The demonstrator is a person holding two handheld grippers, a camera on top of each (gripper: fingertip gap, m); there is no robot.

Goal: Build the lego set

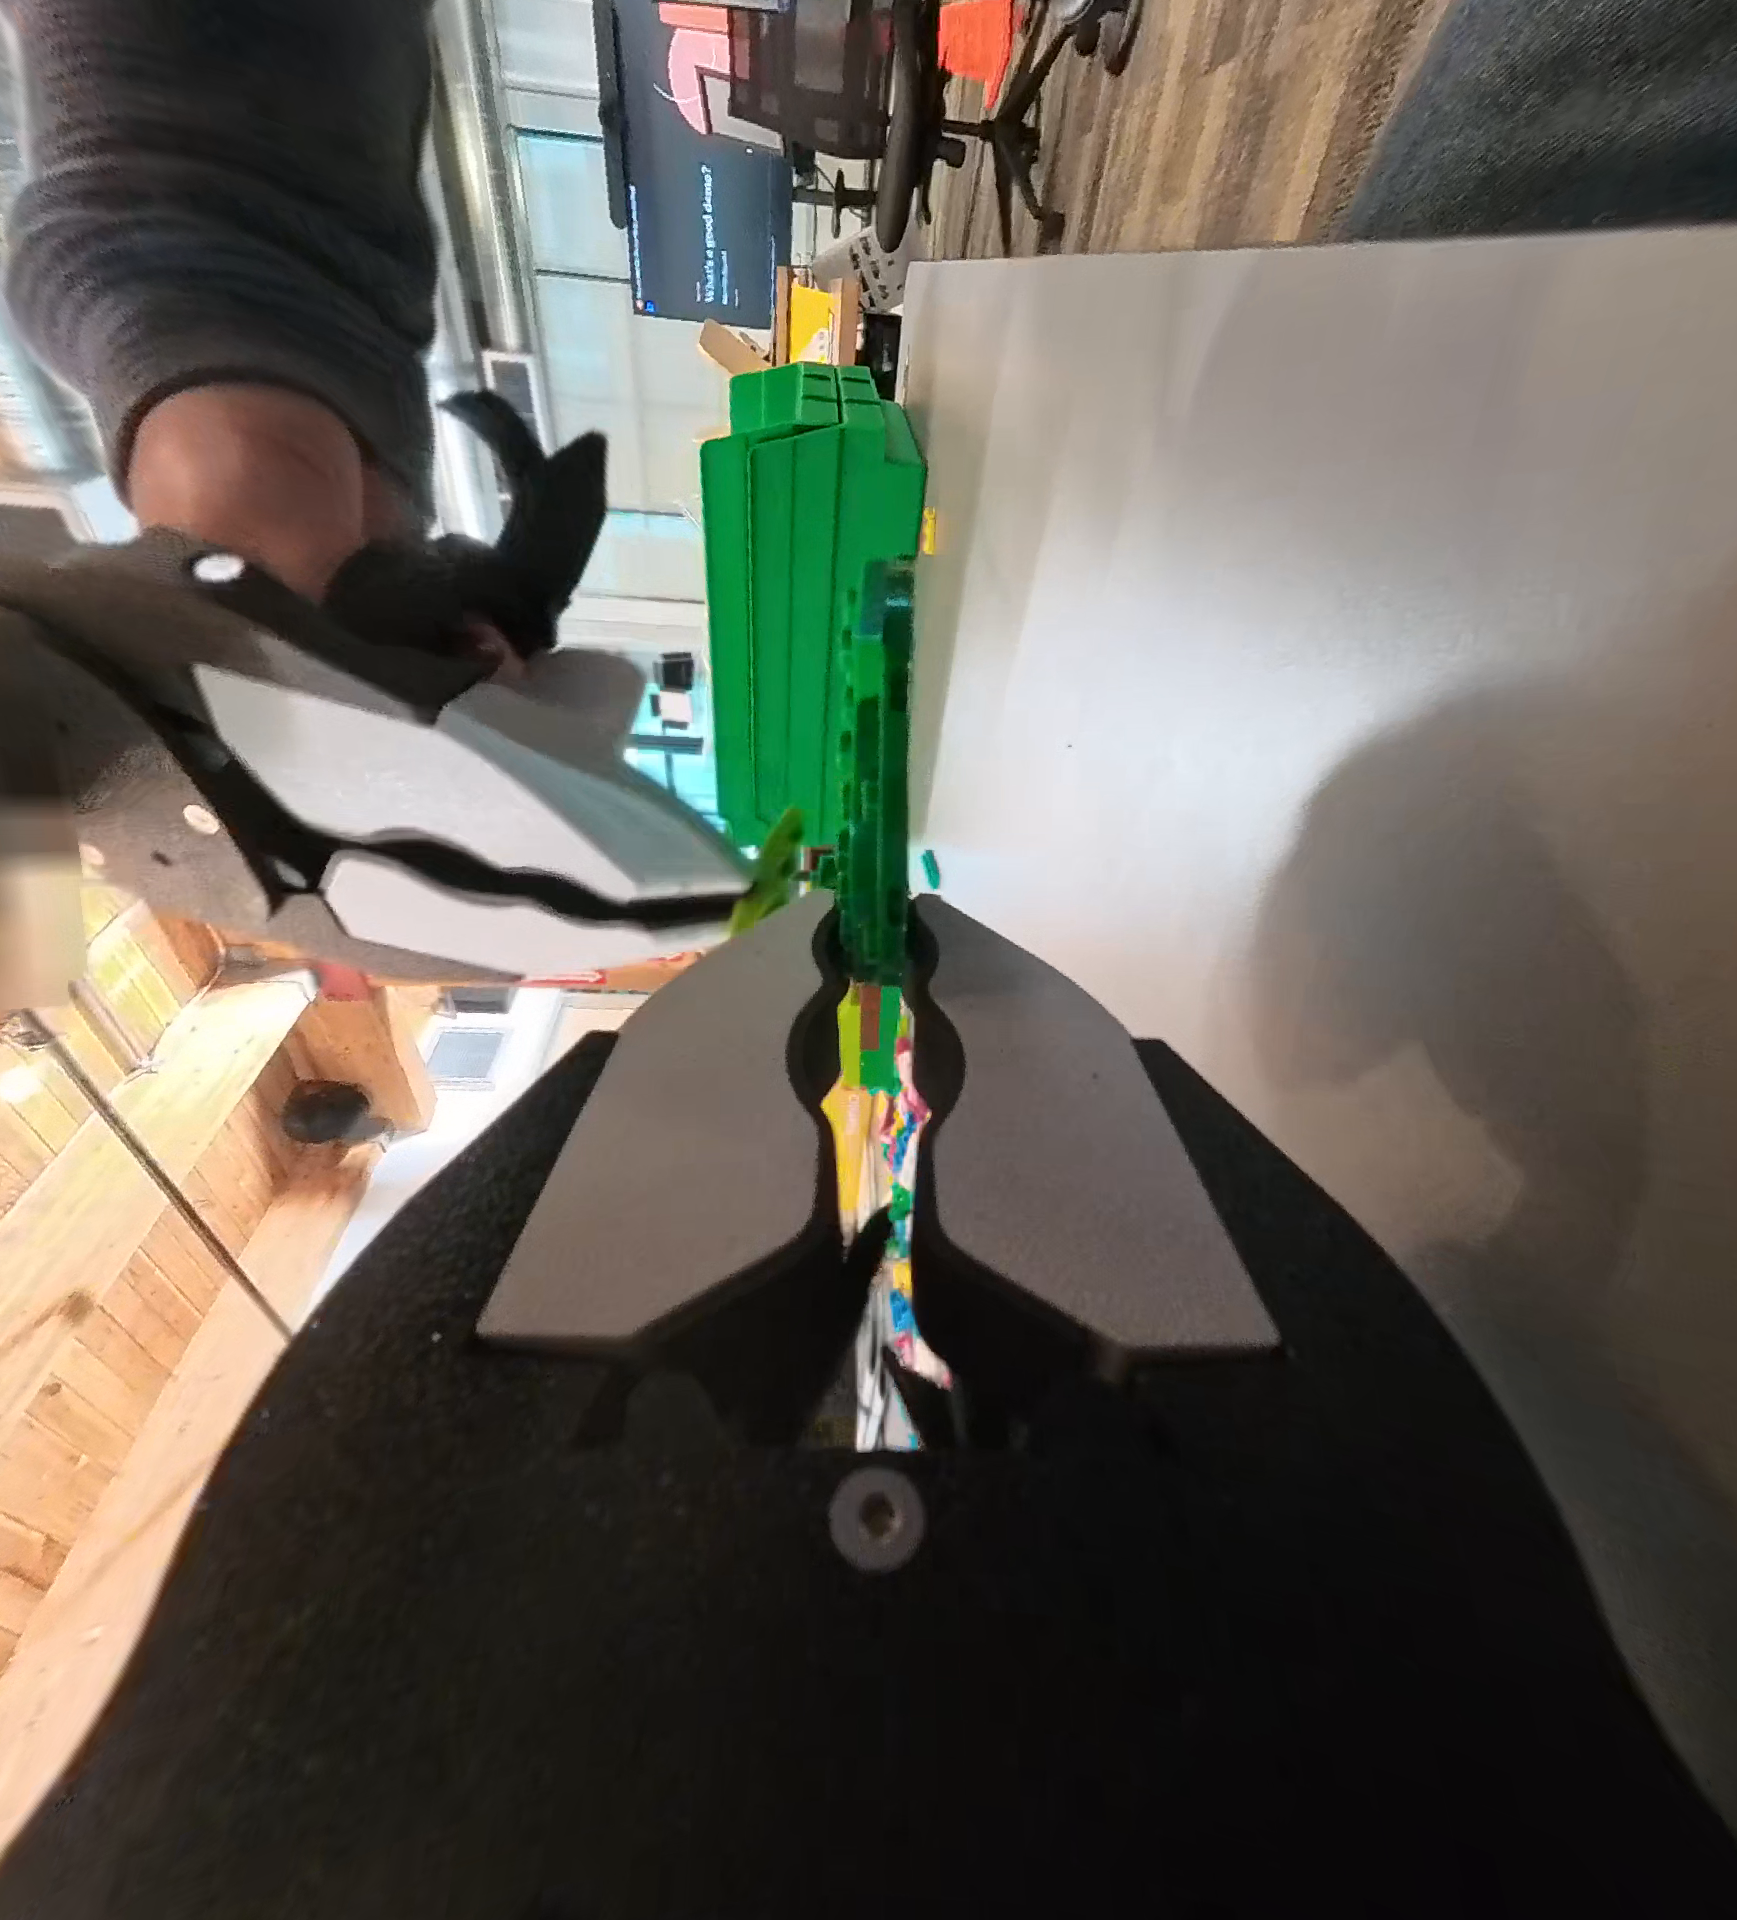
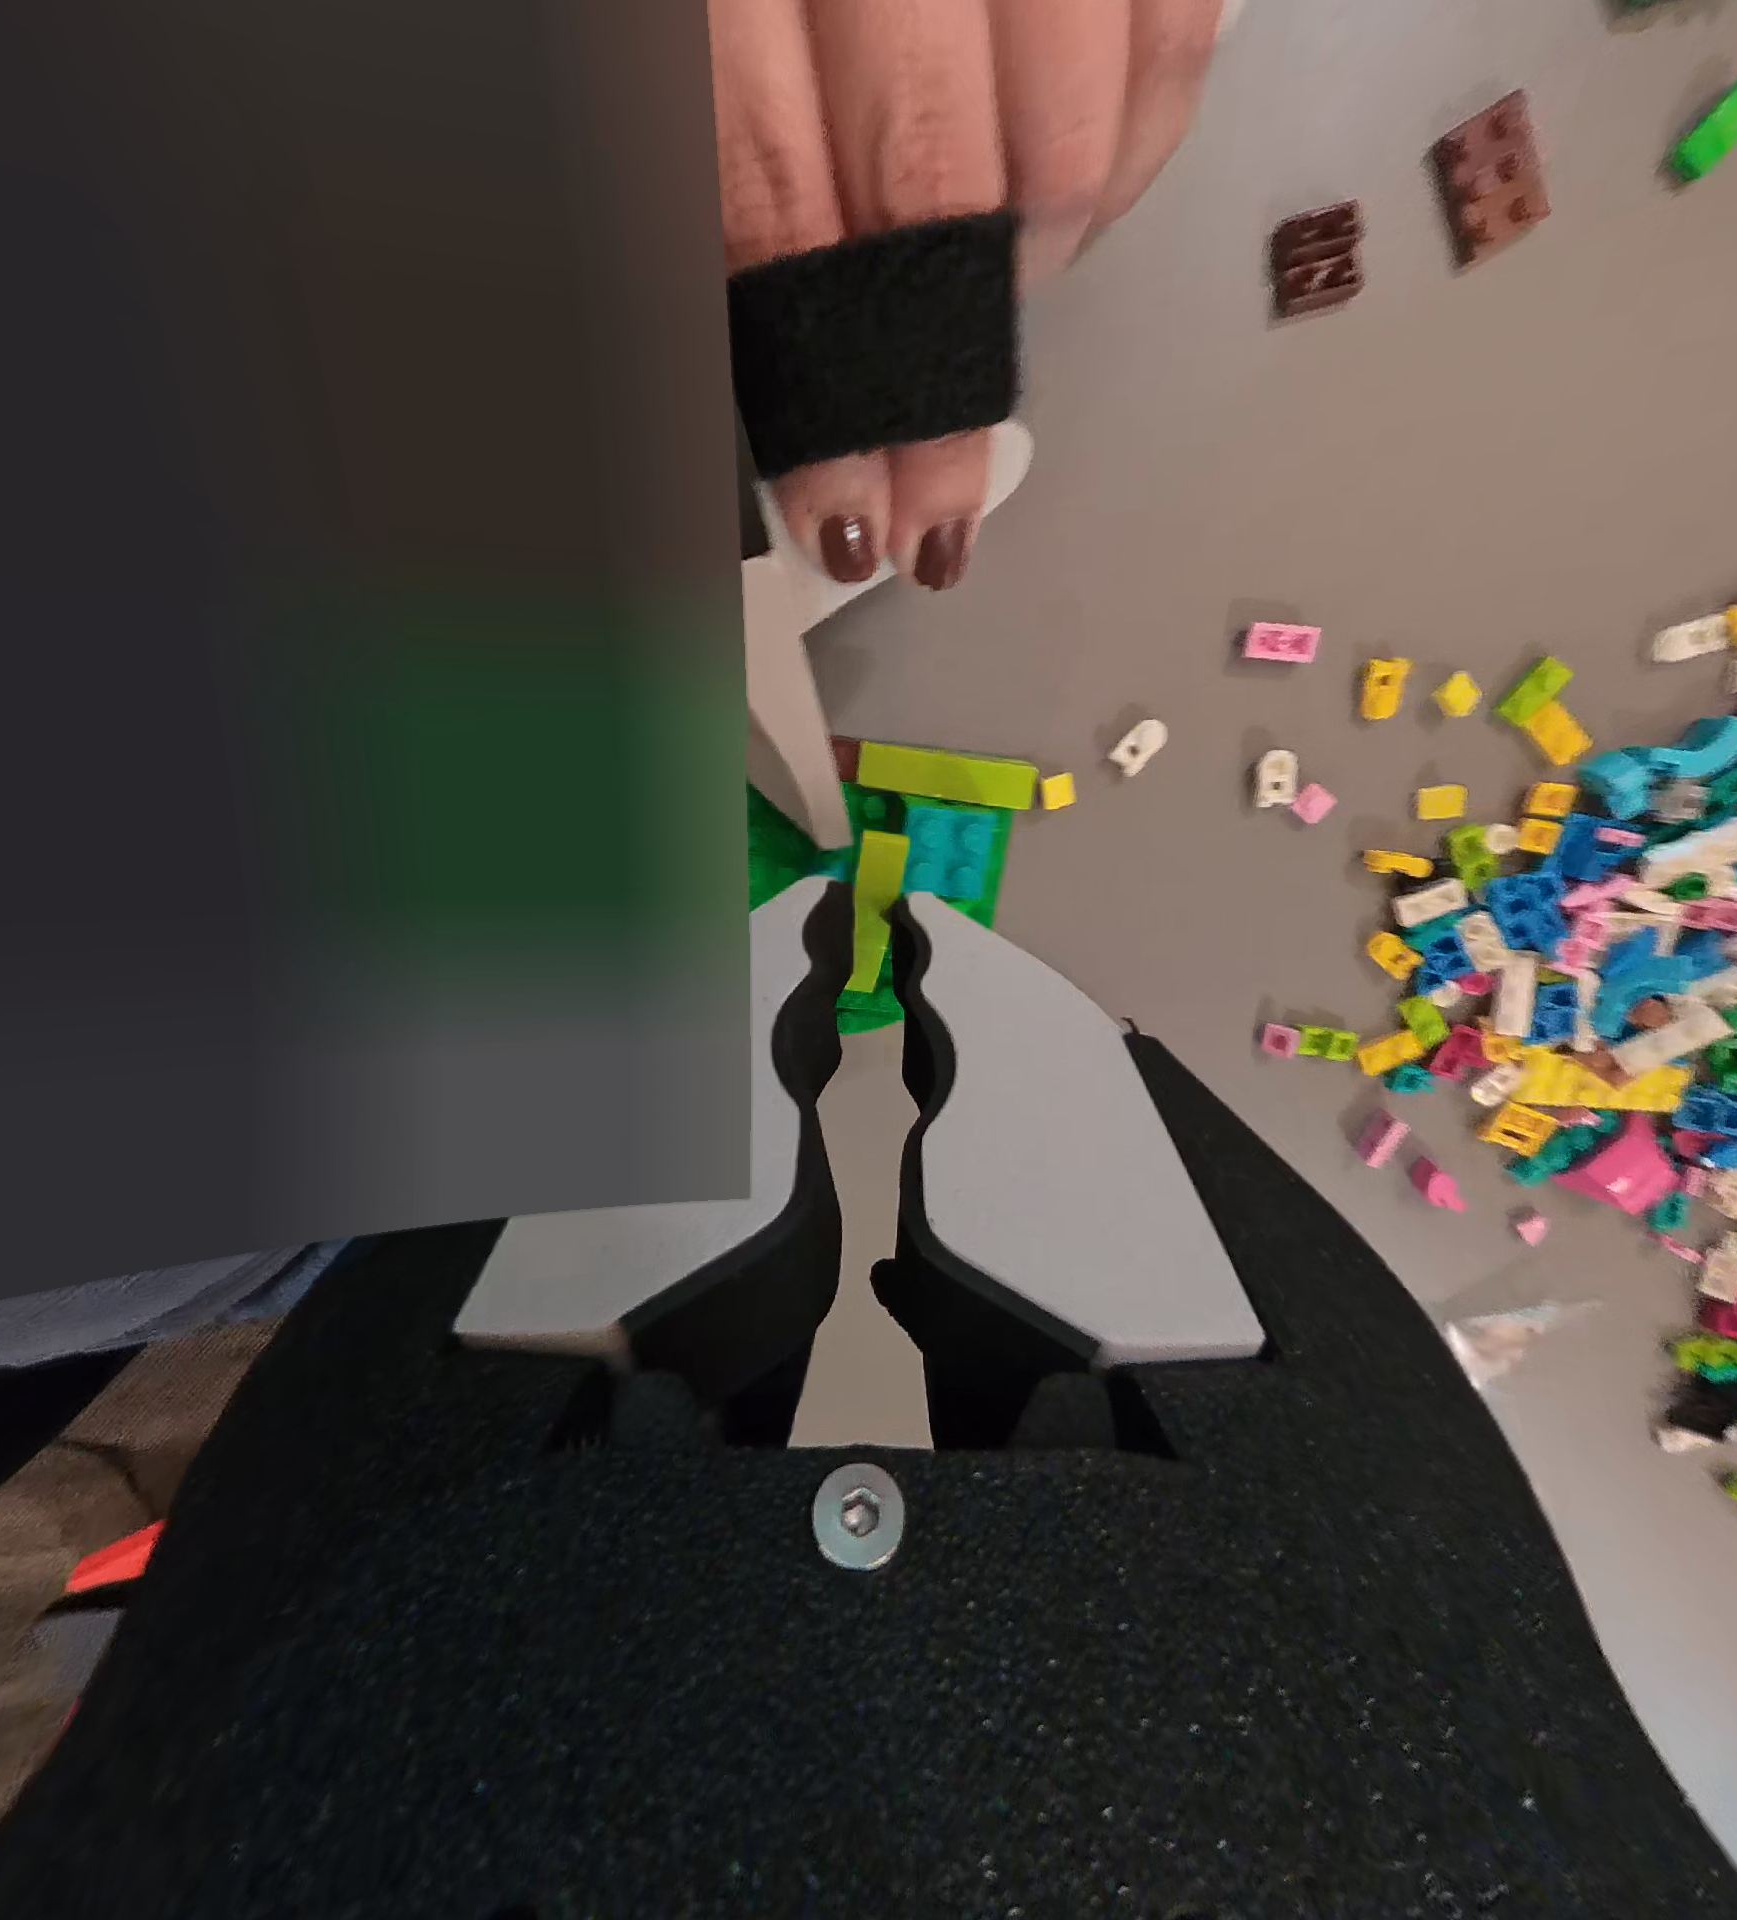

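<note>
While the left tongs [image 1: 869, 935] clamp the green plate build [image 1: 874, 790] on edge above the white worktop [image 1: 1363, 623], the right tongs [image 2: 869, 914] pinch a lime strip [image 2: 874, 914] against it; loose bricks [image 2: 1612, 997] lie heaped nearby.

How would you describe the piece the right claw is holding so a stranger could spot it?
Start at the green plate on the grey table, left of the loose brick pile. Right claw pinches a lime strip above it. Unlike the wider lime bar already on the plate, this strip is thin and gripped.
</note>
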